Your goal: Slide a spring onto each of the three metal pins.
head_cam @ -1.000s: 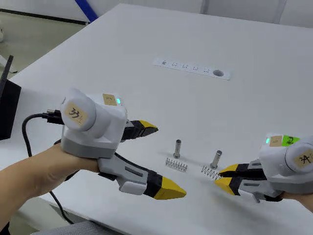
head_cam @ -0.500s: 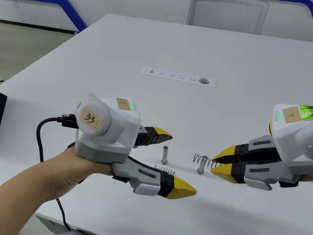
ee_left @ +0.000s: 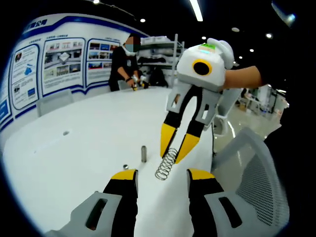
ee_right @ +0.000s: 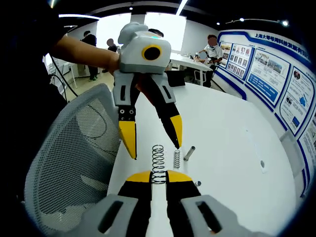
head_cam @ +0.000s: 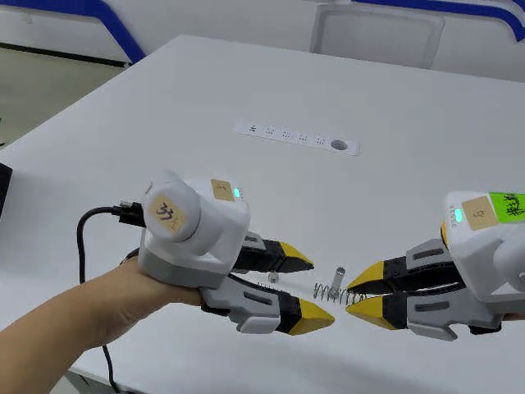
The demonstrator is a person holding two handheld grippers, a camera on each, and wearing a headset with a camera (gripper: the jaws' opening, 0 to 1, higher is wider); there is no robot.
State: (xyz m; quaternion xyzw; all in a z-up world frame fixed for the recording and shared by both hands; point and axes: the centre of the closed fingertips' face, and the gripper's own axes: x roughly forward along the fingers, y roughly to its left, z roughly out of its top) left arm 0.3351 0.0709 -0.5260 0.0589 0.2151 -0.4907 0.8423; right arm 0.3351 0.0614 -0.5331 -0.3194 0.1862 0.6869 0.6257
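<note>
R gripper (head_cam: 349,298) nips 1 spring (head_cam: 328,290) by its end; L gripper (head_cam: 321,286) gapes wide, empty. Risk: thin end-grip lets spring flex, miss pin (head_cam: 339,273).

Nothing legible: handwritten stickers (head_cam: 168,215) on left gripper (head_cam: 321,290) and right gripper (head_cam: 348,299) are scrawl
</note>
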